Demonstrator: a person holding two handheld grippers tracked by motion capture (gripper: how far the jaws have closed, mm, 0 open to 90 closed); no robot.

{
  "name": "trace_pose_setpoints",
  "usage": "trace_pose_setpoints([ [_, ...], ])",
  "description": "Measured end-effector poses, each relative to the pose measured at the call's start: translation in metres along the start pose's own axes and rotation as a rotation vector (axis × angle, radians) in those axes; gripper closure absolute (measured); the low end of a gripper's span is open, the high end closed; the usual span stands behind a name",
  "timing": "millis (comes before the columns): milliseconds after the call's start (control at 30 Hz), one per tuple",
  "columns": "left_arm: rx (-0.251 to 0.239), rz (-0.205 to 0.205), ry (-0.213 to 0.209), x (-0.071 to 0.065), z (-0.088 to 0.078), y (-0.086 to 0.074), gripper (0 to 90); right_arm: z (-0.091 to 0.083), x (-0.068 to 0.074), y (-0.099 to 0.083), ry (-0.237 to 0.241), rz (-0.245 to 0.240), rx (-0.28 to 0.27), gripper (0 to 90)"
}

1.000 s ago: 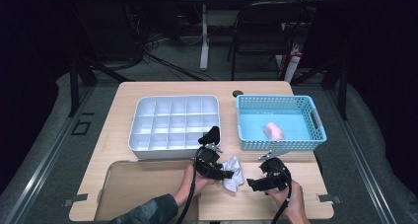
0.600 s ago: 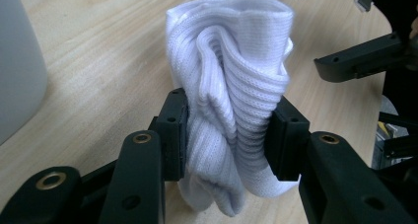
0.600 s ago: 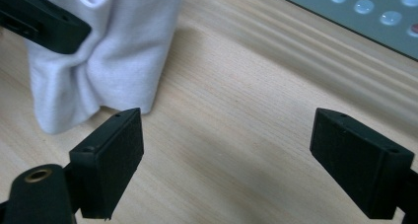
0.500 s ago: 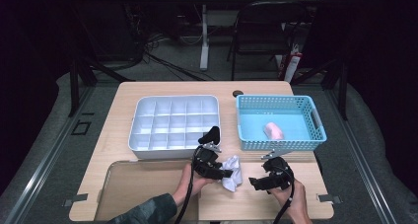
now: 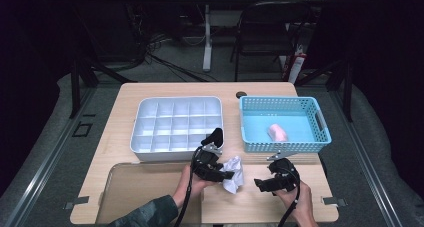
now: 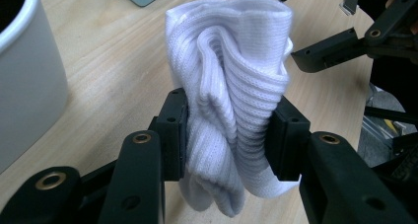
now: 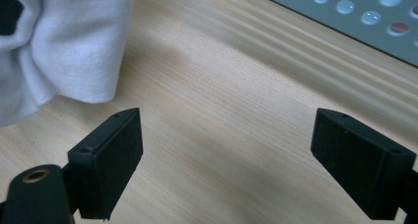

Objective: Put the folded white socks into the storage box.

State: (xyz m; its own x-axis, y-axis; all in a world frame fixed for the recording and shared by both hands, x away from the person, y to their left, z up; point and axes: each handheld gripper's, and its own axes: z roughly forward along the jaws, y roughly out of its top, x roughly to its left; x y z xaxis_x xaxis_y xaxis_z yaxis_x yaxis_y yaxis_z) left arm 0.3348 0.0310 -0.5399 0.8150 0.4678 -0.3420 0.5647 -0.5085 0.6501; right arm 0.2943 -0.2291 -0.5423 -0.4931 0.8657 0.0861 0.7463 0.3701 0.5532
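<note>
Left gripper (image 5: 226, 175) is clamped on a bunched white sock (image 5: 234, 173): both pads press into the ribbed fabric from either side, and the sock stands up in folds between them with a bit hanging below the pads. The left hand (image 5: 192, 183) comes in from the bottom edge with a dark green sleeve (image 5: 145, 216) on the forearm and the gripper pointing toward the right side of the table (image 5: 125, 112). The sock sits at the front middle of the table, just in front of the white compartment tray (image 5: 175, 124); I can't tell if its lower end touches the wood.

Right gripper (image 5: 260, 183) has its jaws spread wide with nothing between them, only bare tabletop. The right hand (image 5: 295, 196) also enters from the bottom, with its gripper pointing left at the sock, near it but apart. In the right gripper view the sock (image 7: 64, 41) lies beyond the left pad (image 7: 111, 157), clear of it.

The blue basket (image 5: 284, 124) sits to the right of the tray, with a pink item (image 5: 278, 132) lying inside. A clear lid (image 5: 145, 187) lies flat at the front left, under the left forearm.
</note>
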Motion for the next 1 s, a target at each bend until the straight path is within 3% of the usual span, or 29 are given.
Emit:
trace_pose_setpoints([
  [600,-0.018,0.066,0.044,-0.006,-0.016,-0.001,58.3,-0.001,-0.002,0.000,-0.011,-0.004,0.009,11.7],
  [1000,-0.034,0.084,0.084,-0.007,-0.028,-0.003,58.3,0.000,-0.002,0.000,-0.004,-0.003,0.010,10.7],
])
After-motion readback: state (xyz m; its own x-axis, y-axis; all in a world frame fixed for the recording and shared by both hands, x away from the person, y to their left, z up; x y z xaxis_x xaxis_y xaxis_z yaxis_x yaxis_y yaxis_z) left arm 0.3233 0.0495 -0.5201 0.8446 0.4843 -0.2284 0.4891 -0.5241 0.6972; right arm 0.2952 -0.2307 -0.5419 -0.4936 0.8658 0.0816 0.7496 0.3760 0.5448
